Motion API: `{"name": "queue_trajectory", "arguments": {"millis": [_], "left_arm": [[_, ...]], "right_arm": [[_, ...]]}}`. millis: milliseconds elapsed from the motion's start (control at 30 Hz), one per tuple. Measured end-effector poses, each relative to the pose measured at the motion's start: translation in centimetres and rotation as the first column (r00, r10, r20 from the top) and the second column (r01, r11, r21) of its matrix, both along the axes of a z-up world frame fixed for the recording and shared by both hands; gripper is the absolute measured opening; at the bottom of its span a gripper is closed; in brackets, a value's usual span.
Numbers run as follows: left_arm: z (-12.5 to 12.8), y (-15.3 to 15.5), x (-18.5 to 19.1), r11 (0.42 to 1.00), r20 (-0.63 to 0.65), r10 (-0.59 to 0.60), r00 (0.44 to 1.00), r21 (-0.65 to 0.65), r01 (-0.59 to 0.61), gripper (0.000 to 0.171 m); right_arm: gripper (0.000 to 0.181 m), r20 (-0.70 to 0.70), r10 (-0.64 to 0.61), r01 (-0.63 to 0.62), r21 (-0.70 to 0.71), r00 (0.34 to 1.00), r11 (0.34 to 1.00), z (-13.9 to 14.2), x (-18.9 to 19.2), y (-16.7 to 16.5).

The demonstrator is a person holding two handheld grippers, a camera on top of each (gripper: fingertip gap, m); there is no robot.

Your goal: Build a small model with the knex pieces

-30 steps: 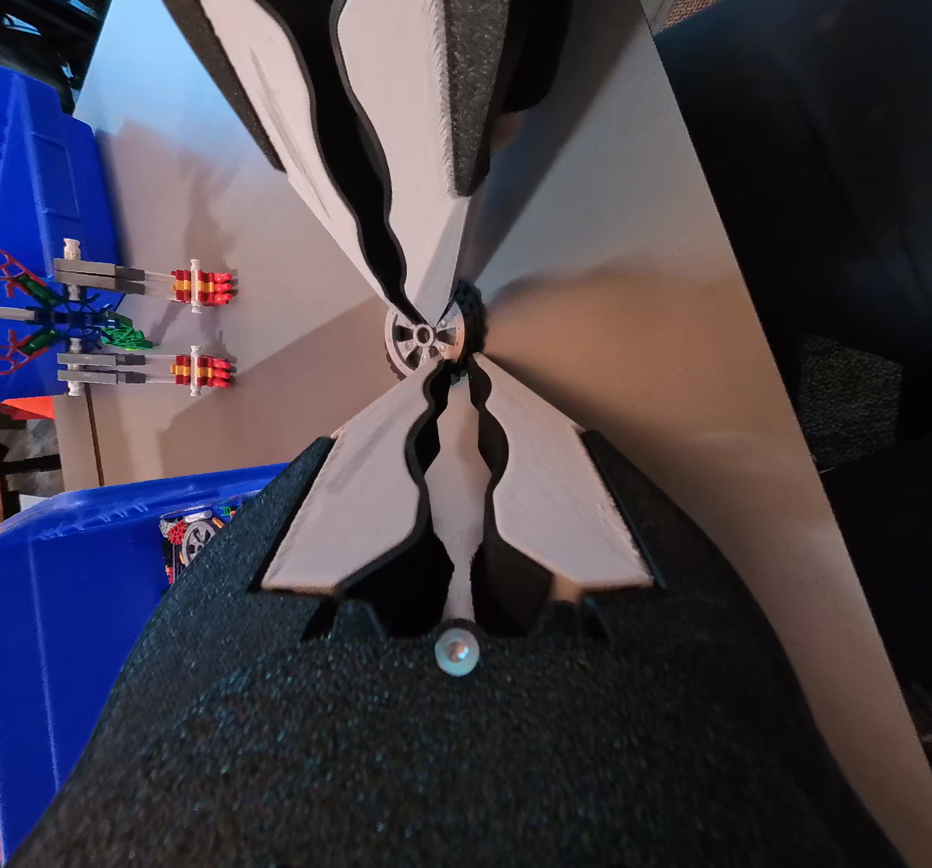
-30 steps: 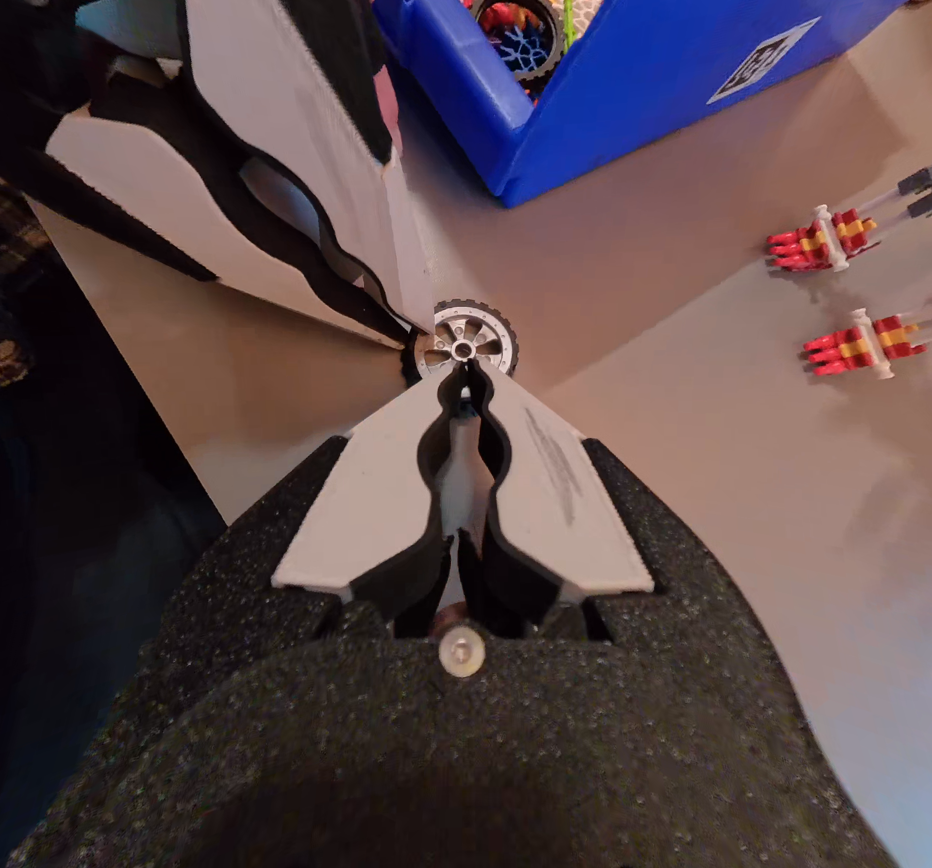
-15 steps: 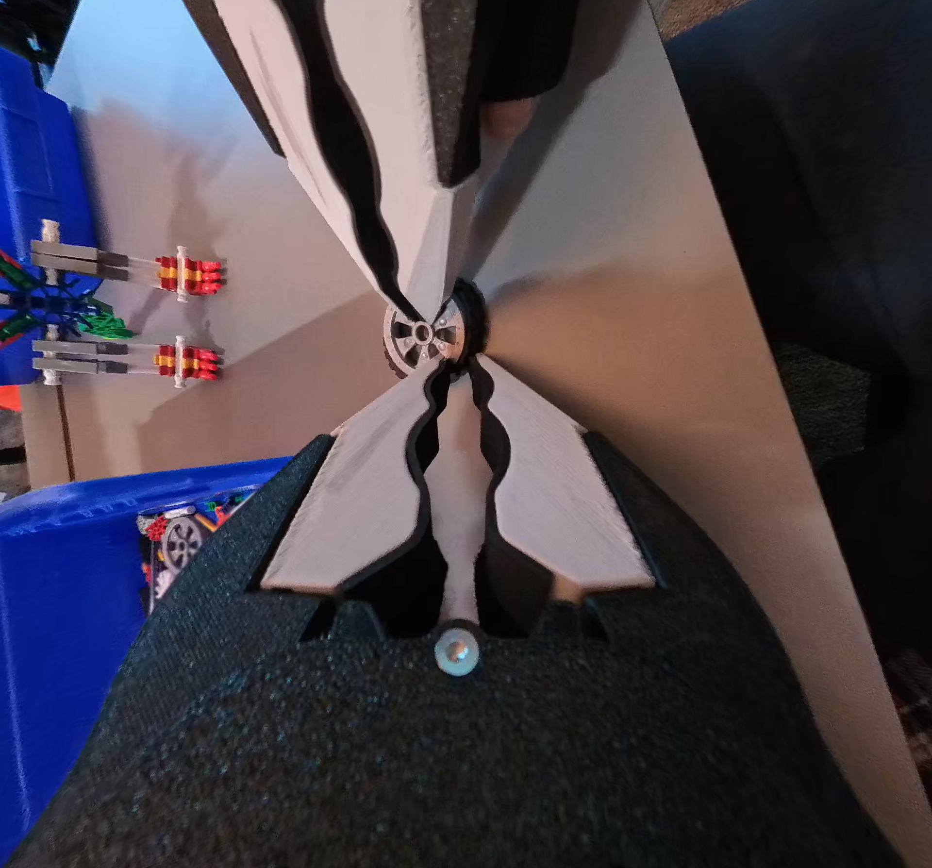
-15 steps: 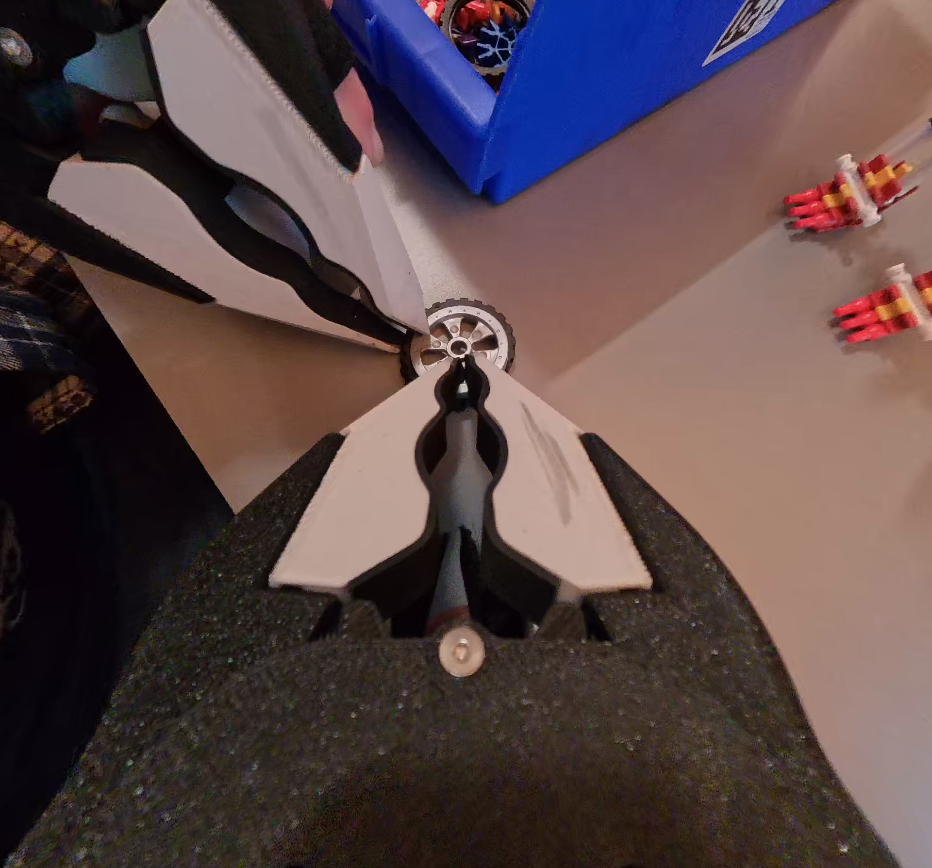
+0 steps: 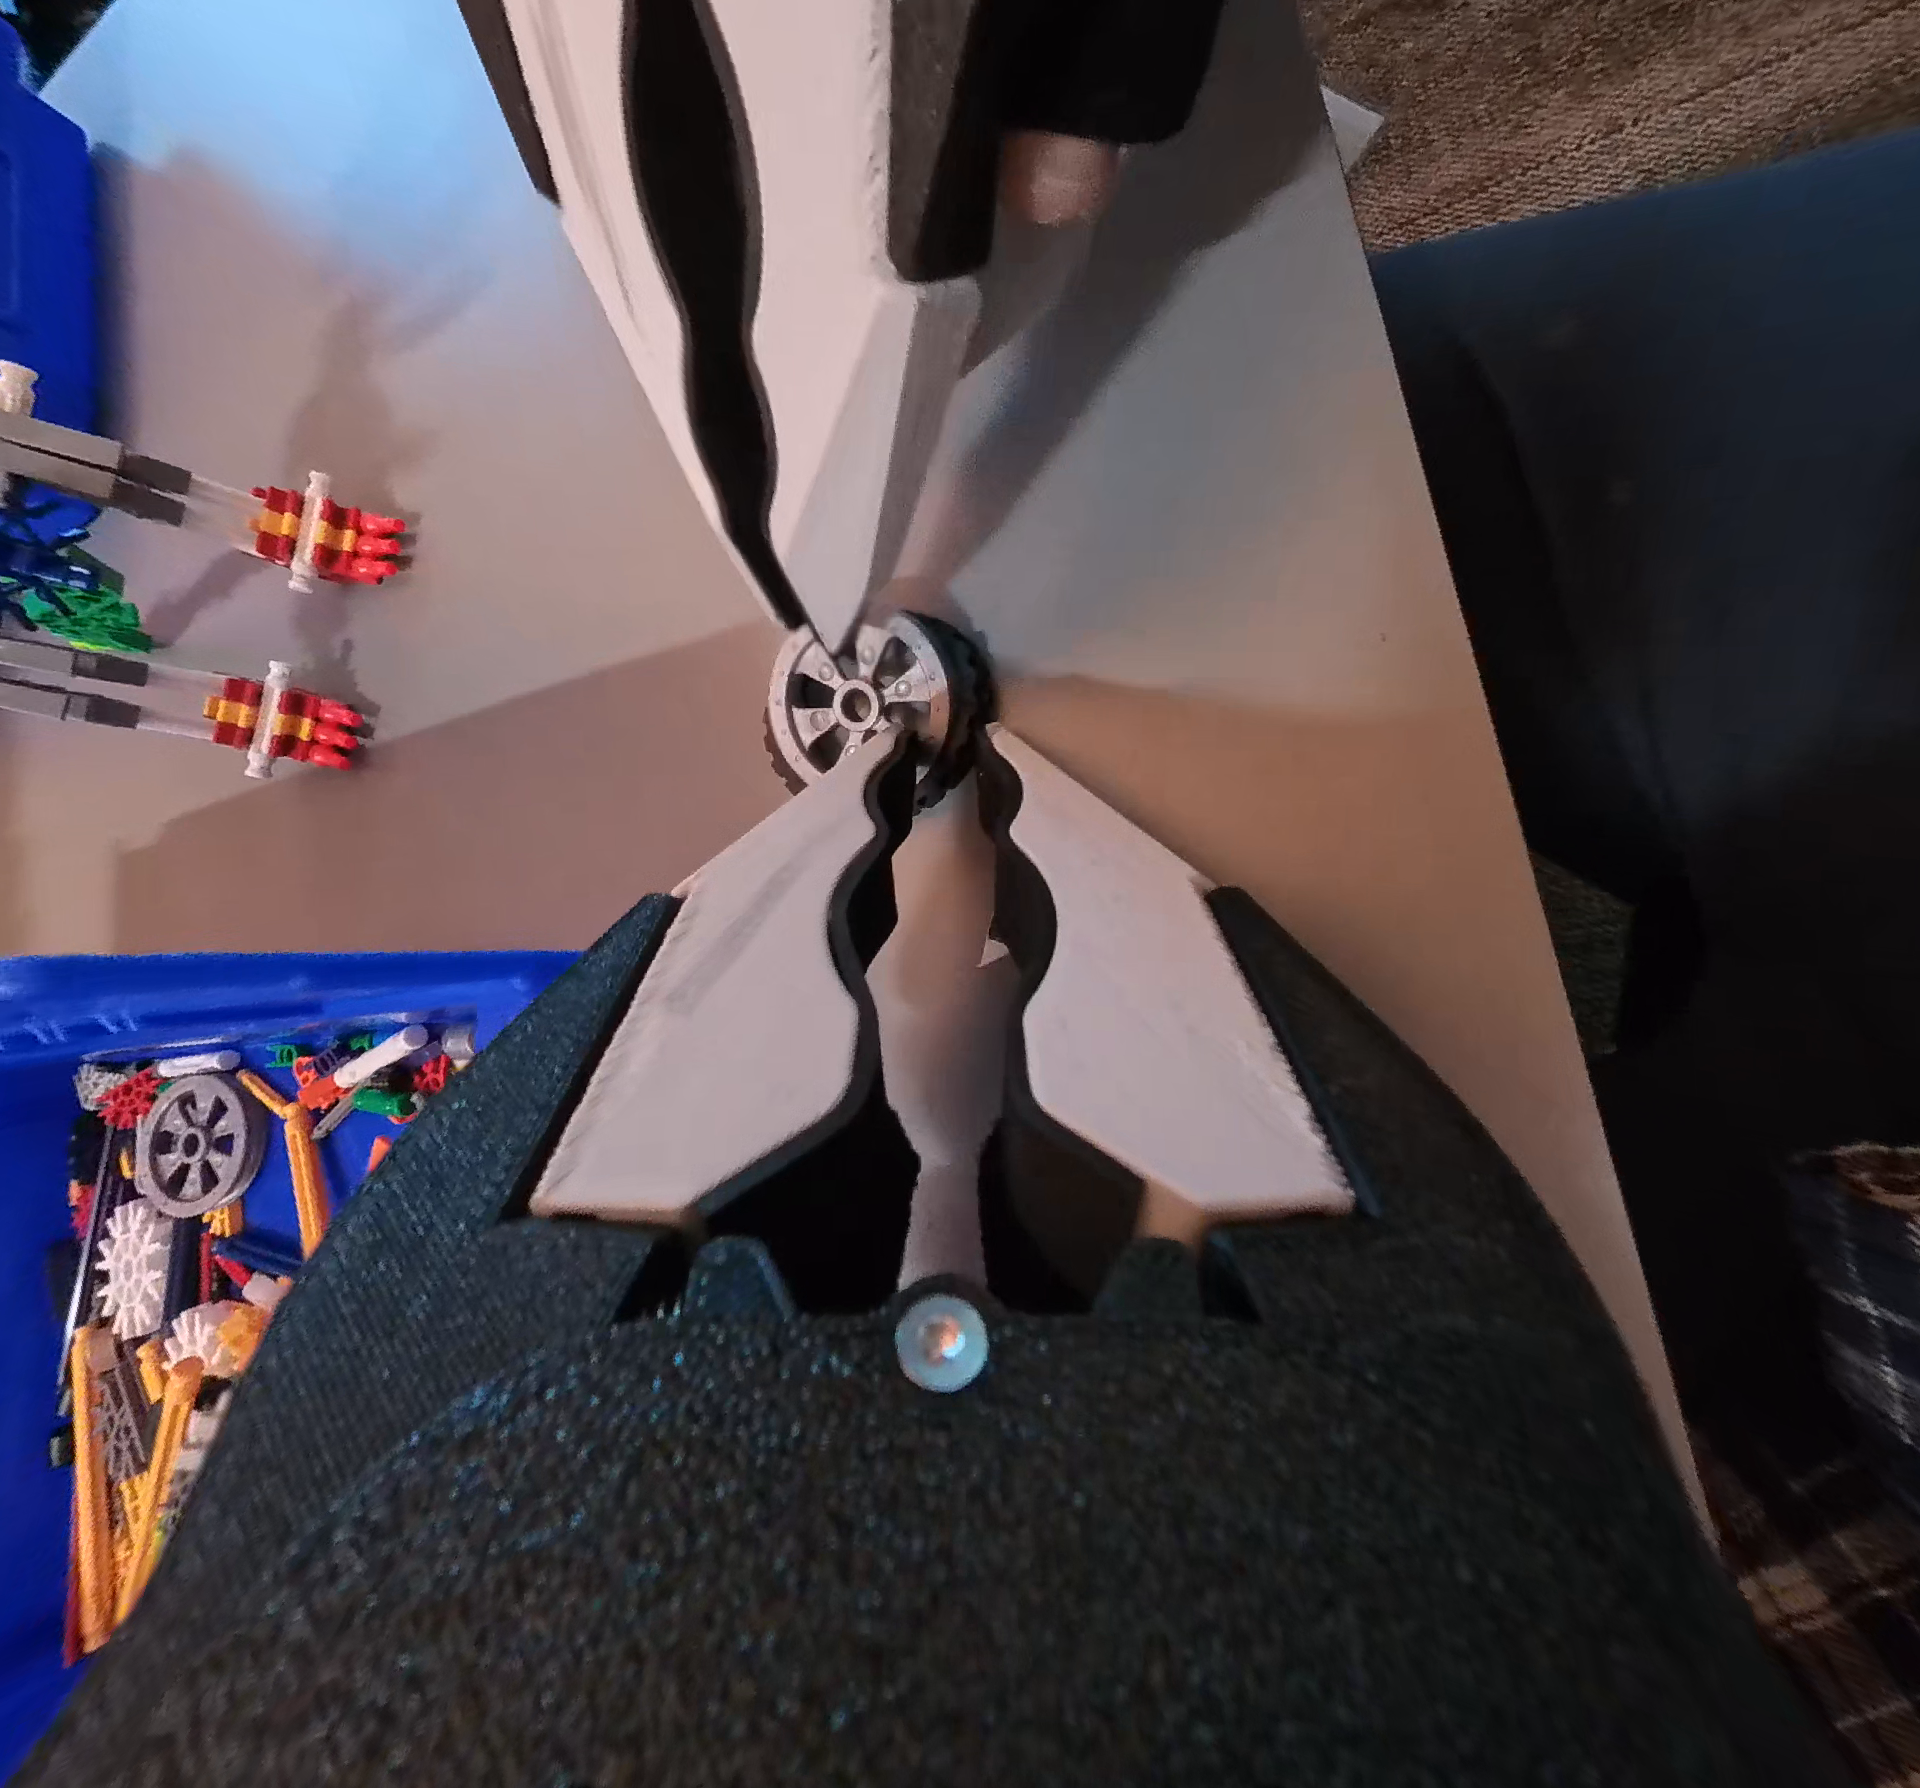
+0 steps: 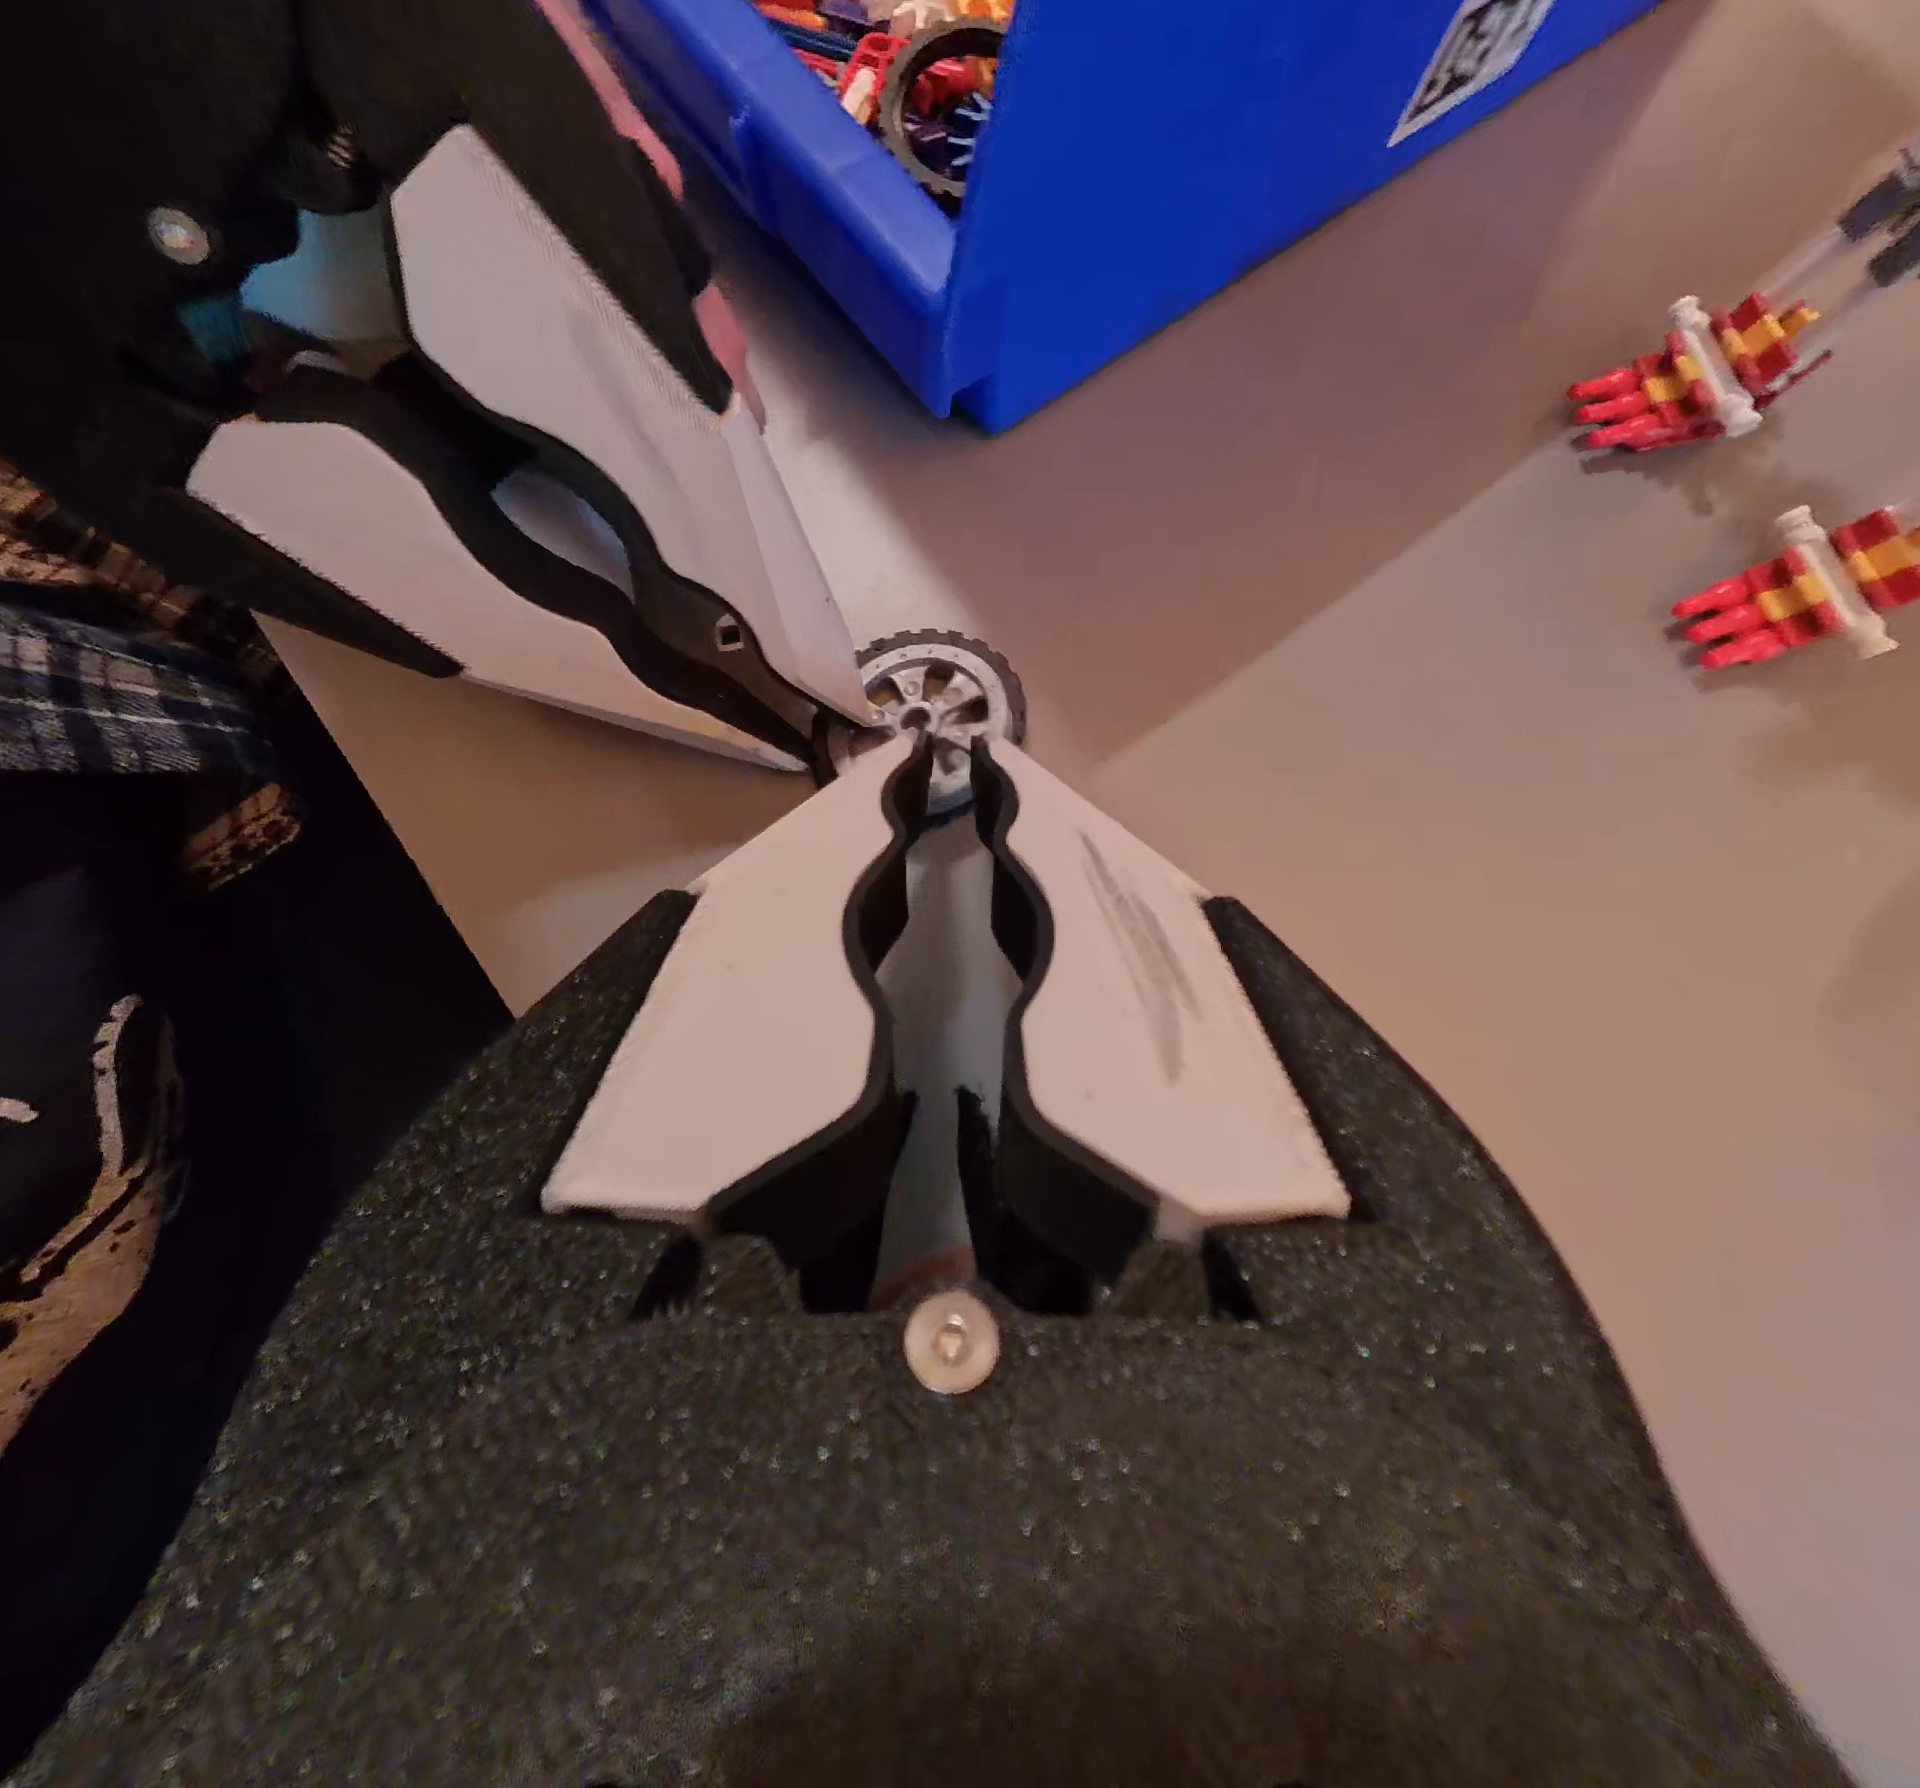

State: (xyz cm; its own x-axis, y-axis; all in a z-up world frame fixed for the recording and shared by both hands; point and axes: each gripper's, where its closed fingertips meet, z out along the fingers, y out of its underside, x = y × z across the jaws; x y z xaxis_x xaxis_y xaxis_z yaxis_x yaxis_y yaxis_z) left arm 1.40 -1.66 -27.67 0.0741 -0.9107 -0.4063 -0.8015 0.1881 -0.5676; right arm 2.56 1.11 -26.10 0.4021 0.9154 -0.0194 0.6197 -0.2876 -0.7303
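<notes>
Counter [image 6: 1351,907]; blue bin [image 6: 1143,180] of parts beyond the wheel [image 5: 868,699]. Left tongs [image 5: 940,767] pinch the wheel's tyre — right tongs [image 6: 940,751] nip its hub rim, both narrow. Two red-yellow assemblies [image 6: 1704,377] lie apart, untouched.

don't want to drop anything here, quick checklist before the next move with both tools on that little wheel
1. Grip of the left tool on the wheel: ok, jaws closed on its black tyre.
2. Grip of the right tool on the wheel: ok, tips pinch the grey hub.
3. Whether the wheel is lifted off the table: cannot tell.
4. Clearance from the red-and-yellow pieces: ok, they lie apart to the side.
5. Clearance from the blue bin: ok, it stands apart from both tools.
</notes>
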Motion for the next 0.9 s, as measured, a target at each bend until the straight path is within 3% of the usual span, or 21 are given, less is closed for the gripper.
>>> {"name": "queue_trajectory", "arguments": {"millis": [200,367,533,767,900], "left_arm": [[0.0,-0.2,0.0,1.0,-0.025,0.006,1.0,0.014,-0.006,0.01],[0.0,-0.5,0.0,1.0,-0.009,0.017,1.0,0.023,-0.017,0.009],[0.0,-0.7,0.1,0.998,-0.026,0.033,0.999,0.048,-0.031,0.009],[0.0,-0.8,0.0,0.998,-0.002,0.042,0.999,0.053,-0.042,0.009],[-0.1,-0.8,0.0,0.998,0.002,0.053,0.999,0.032,-0.053,0.009]], "right_arm": [[0.018,0.009,-0.046,0.047,-0.069,0.999,0.997,-0.7,0.6,1.1],[0.006,0.015,-0.004,0.006,-0.158,1.0,0.987,-1.2,-0.1,0.6],[0.004,0.141,0.071,-0.056,-0.106,0.988,0.993,-1.3,-0.1,0.6],[0.003,0.335,0.2,-0.198,-0.042,0.921,0.979,-1.4,-0.3,0.4],[0.003,0.361,0.26,-0.248,-0.082,0.895,0.965,-1.4,-0.4,0.4]]}}
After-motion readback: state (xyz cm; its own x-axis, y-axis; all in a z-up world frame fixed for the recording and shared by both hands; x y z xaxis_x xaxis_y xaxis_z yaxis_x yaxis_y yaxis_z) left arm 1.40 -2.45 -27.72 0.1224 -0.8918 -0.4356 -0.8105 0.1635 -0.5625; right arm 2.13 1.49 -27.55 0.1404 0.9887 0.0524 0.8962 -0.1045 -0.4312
